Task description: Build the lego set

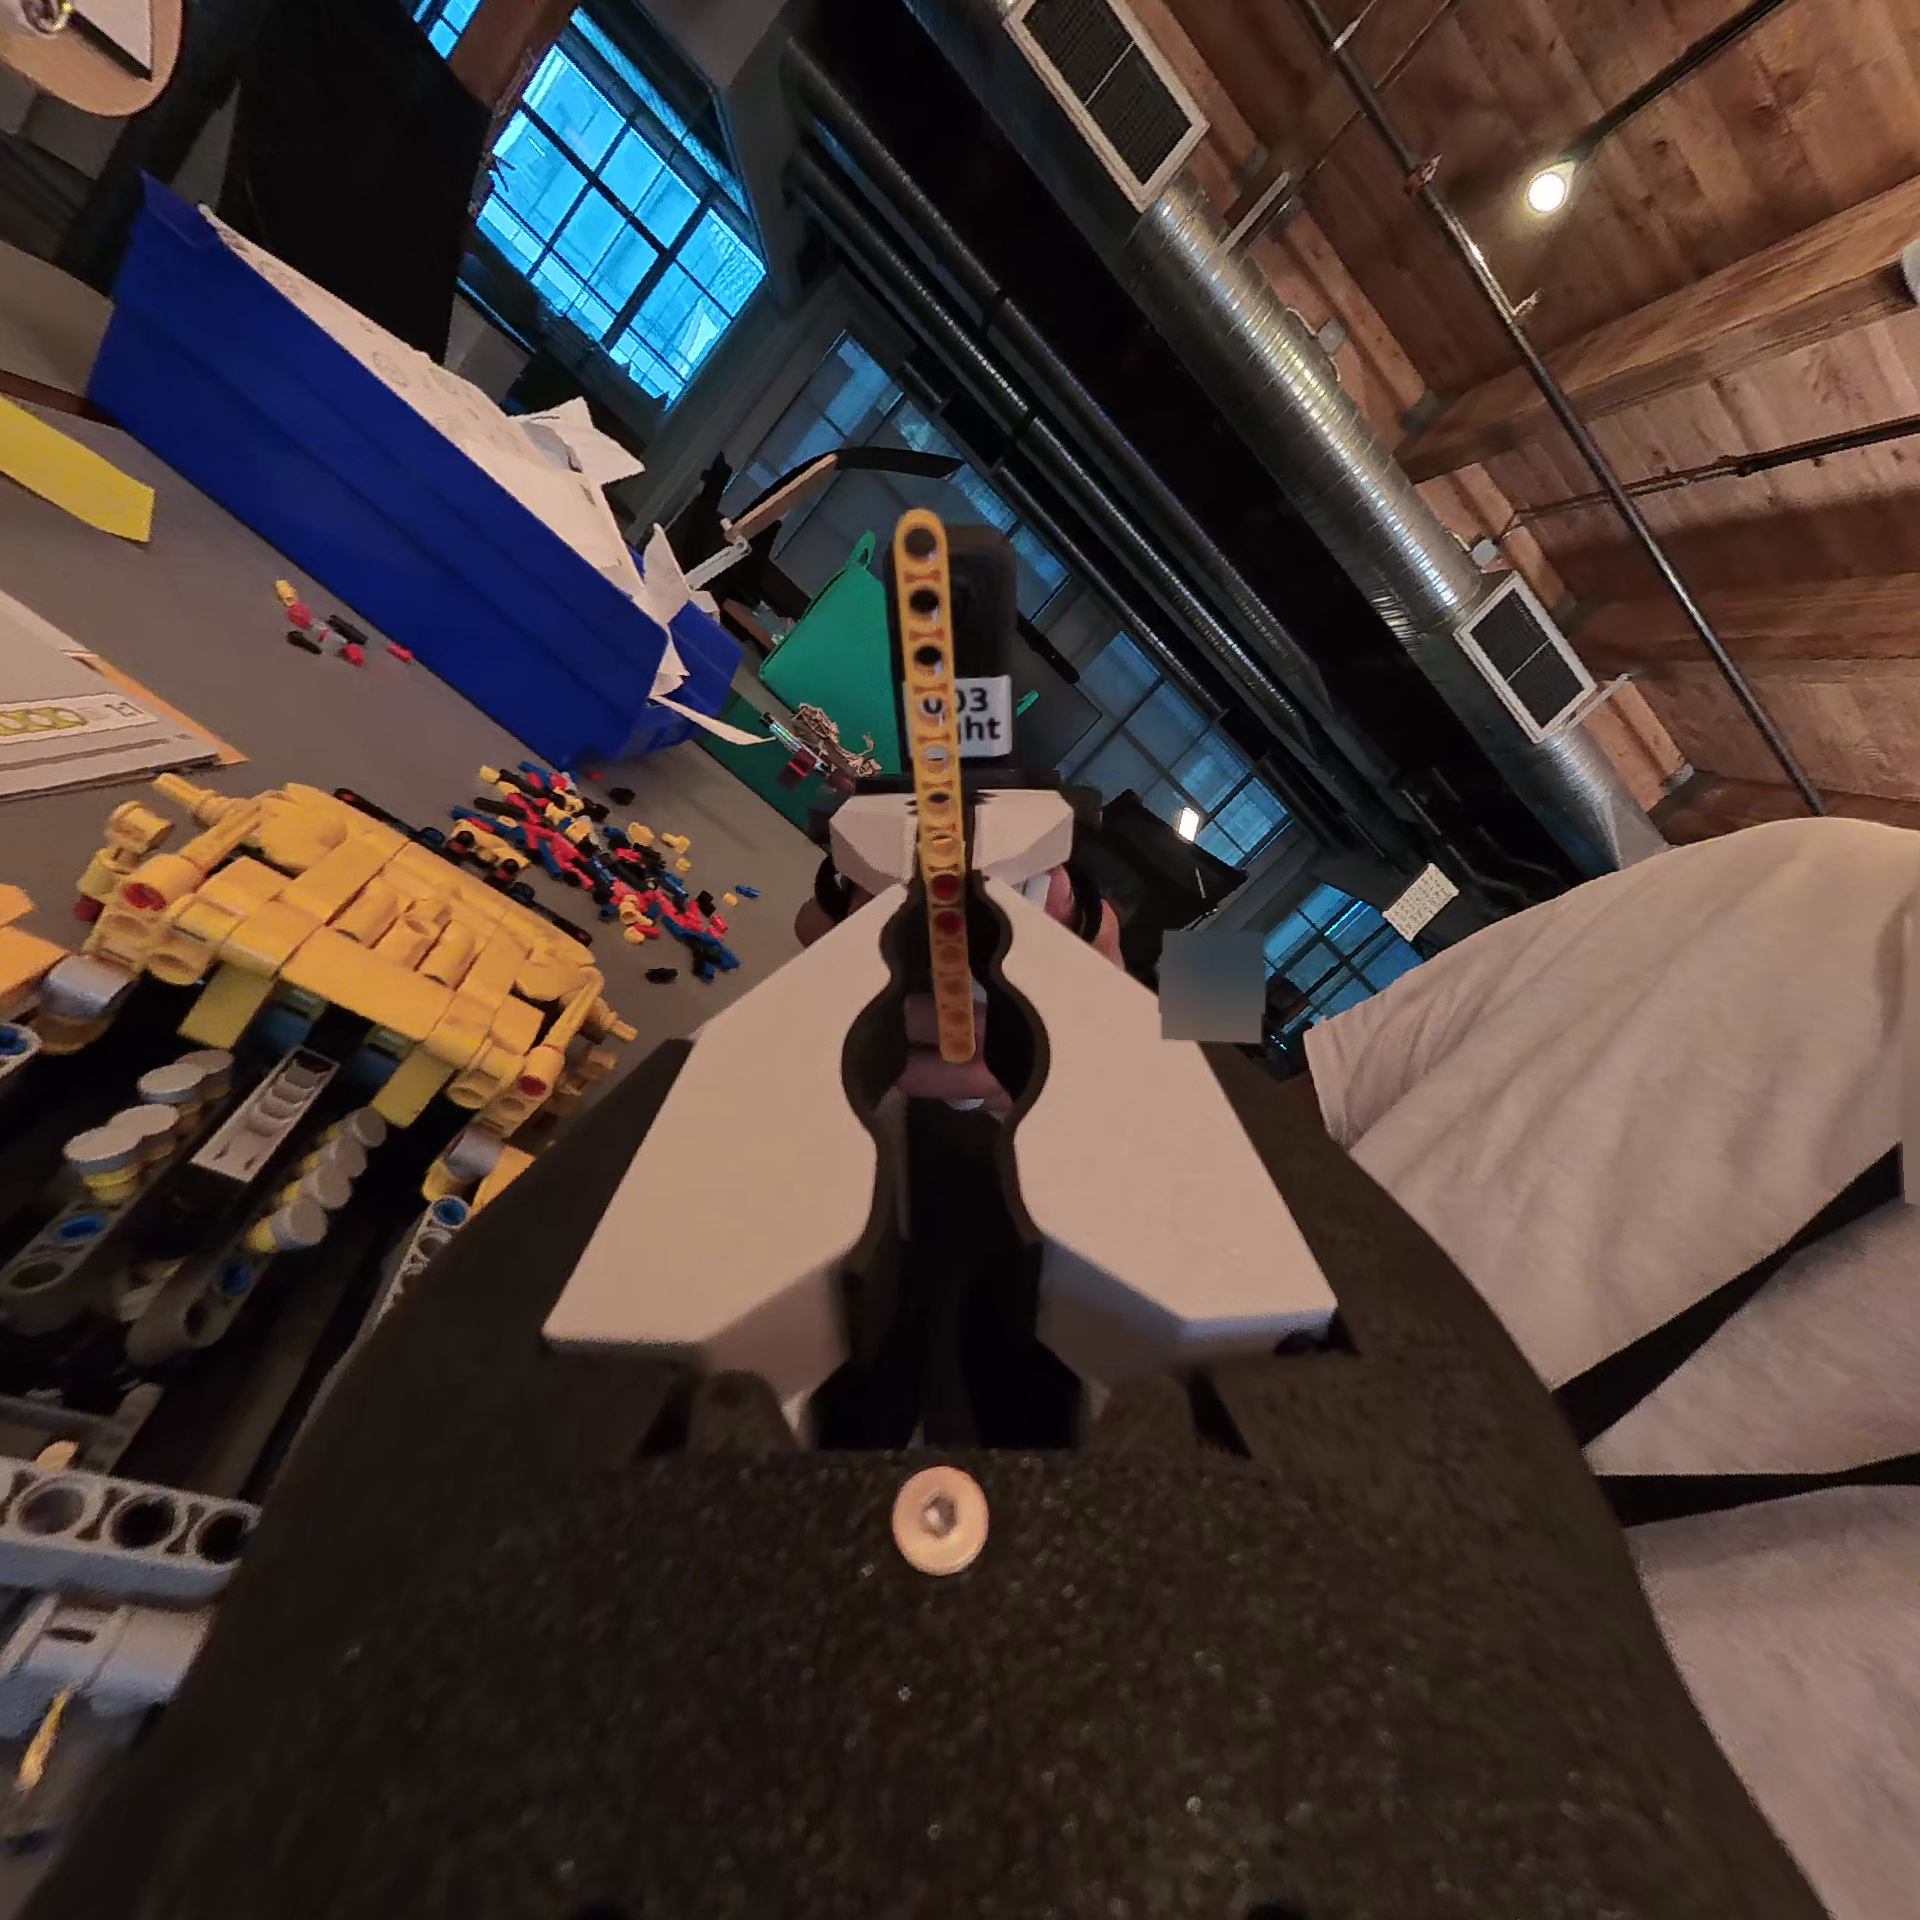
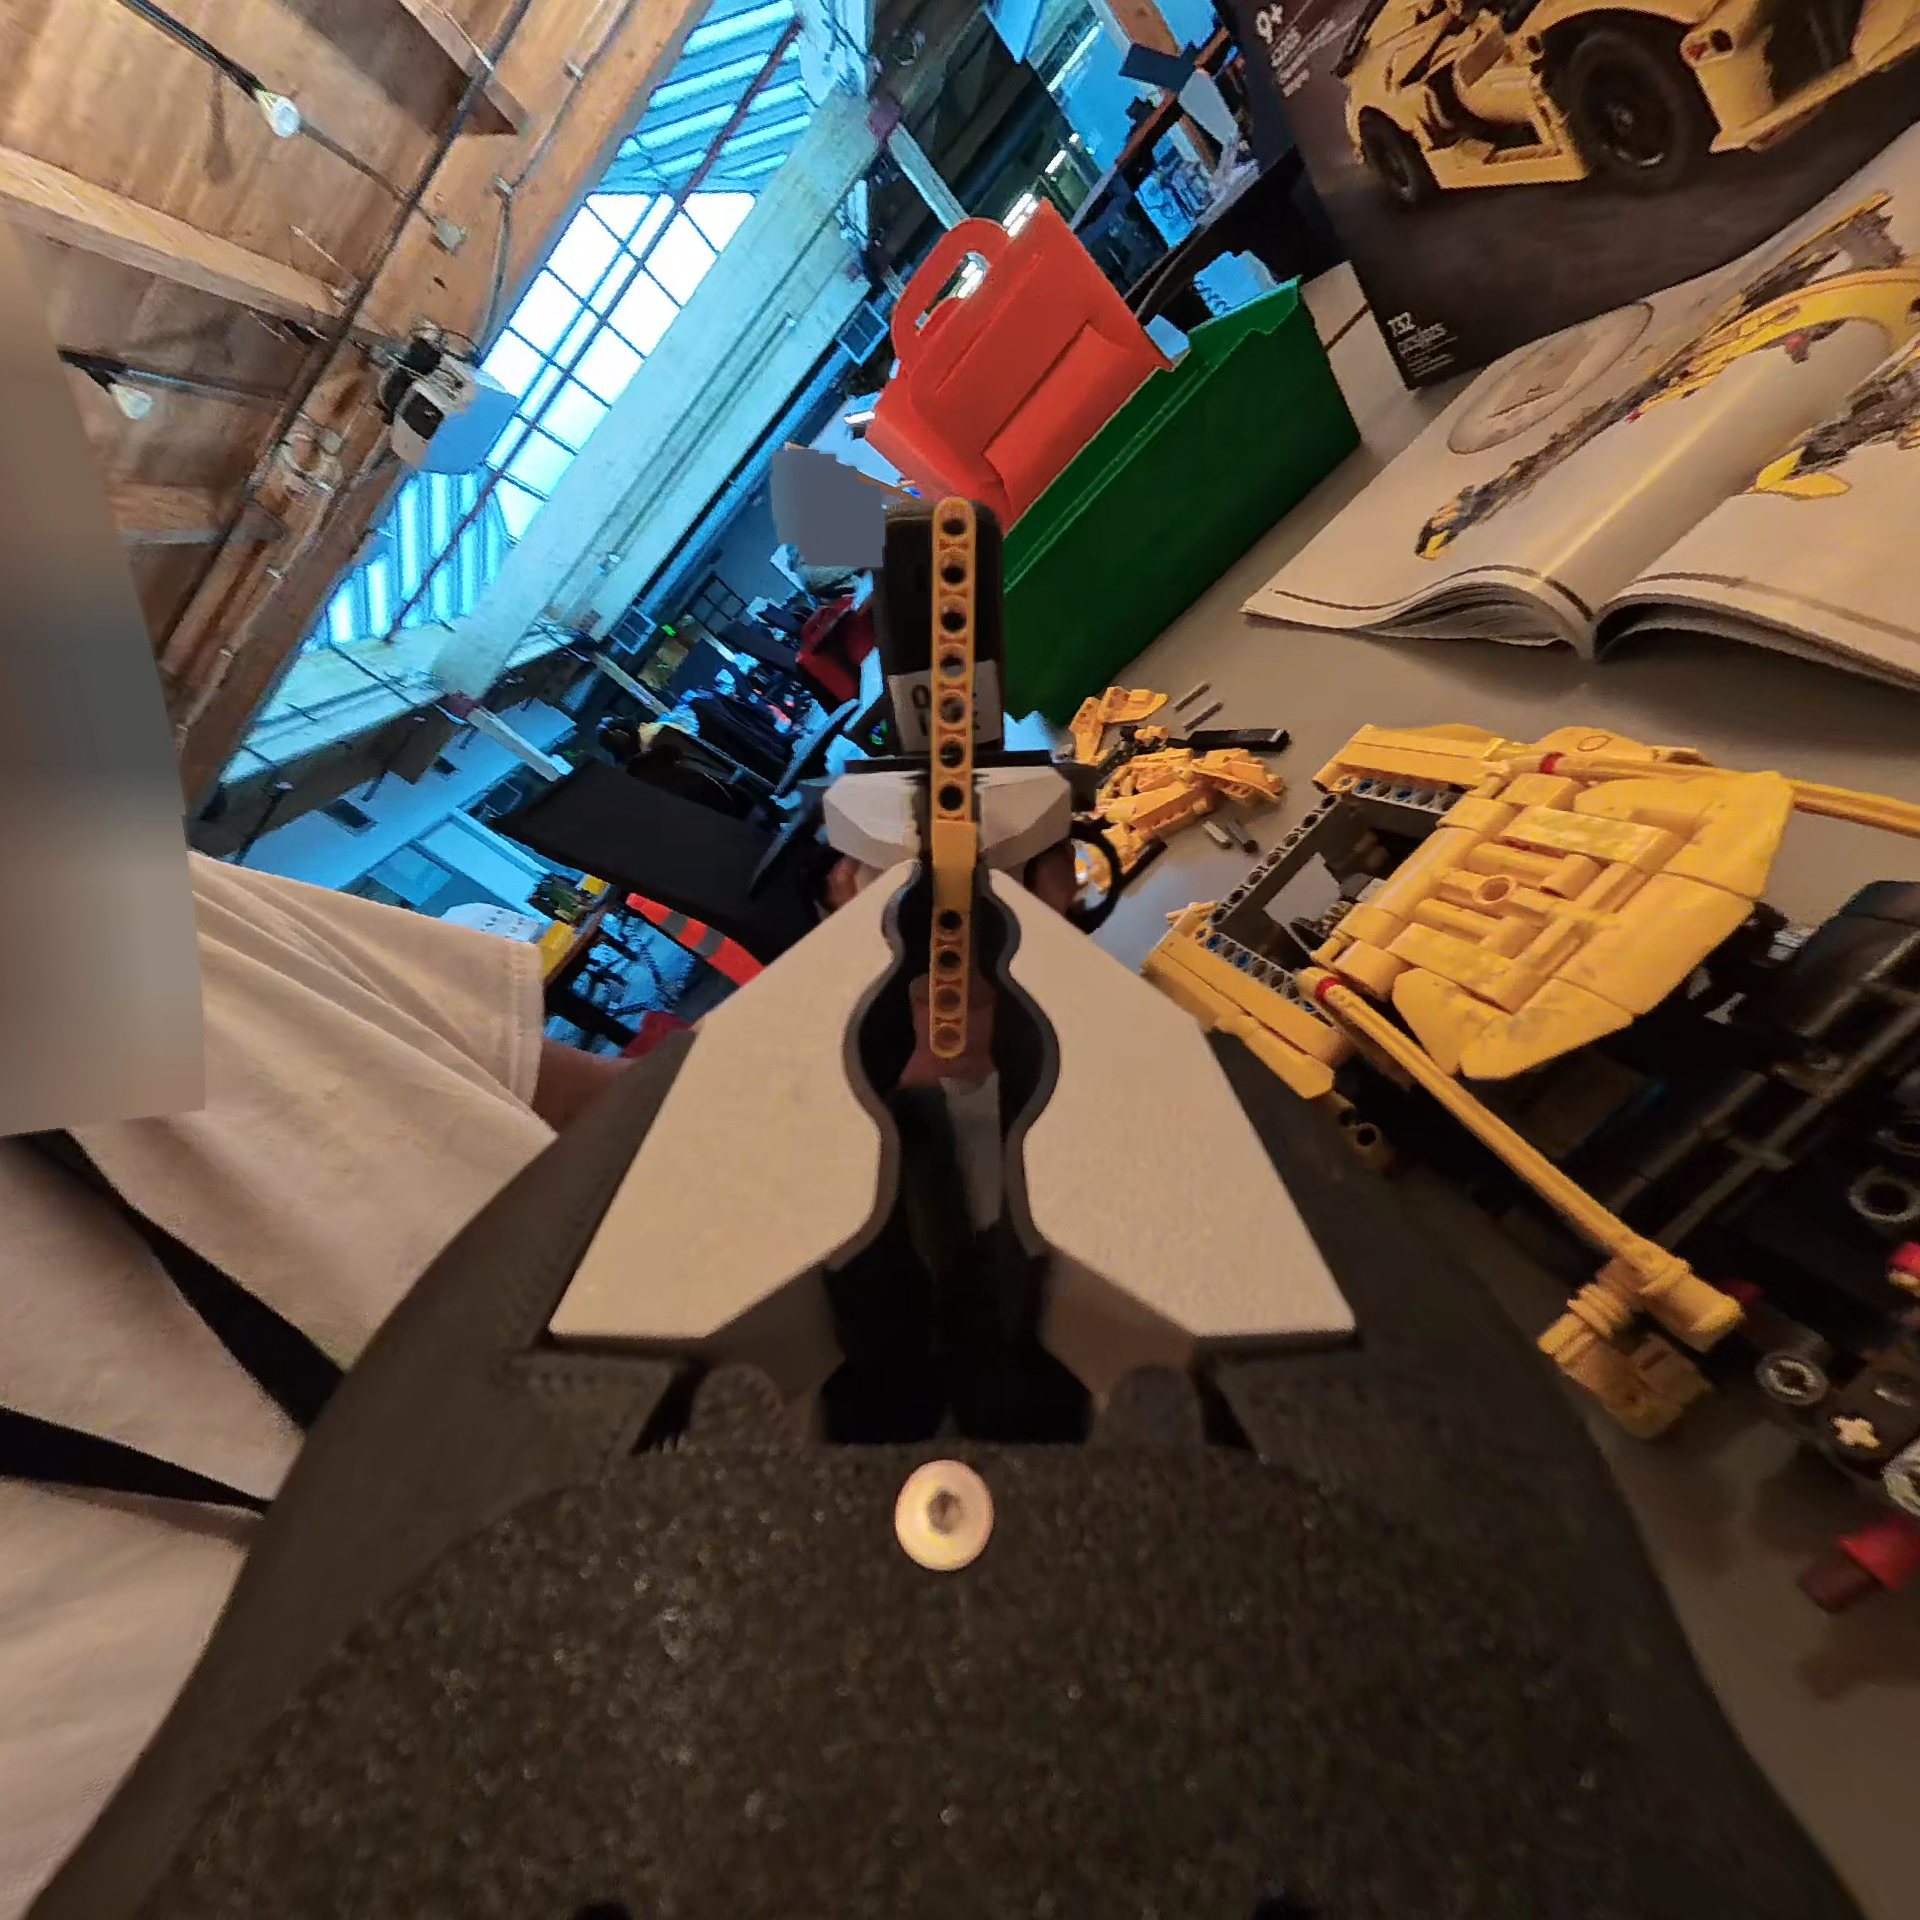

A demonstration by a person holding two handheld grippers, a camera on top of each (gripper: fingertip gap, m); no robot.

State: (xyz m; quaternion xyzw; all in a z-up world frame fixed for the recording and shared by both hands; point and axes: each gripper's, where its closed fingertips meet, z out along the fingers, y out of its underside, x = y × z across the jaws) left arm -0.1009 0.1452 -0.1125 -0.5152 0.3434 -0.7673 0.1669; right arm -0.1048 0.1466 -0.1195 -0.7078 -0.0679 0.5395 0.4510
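A: Gripping what?

B: The left gripper and right gripper are facing each other, both clamping one long yellow beam edgewise between their fingers, held above the bench.

A: And beyond?

B: The yellow car model is sitting near the bench's front edge; loose pins are lying behind it, the instruction book farther back.

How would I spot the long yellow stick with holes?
Find the big yellow lego car on the grey table. Above the table two grippers face each other, both pinching one long yellow beam with a row of round holes. It is the only piece held in the air.
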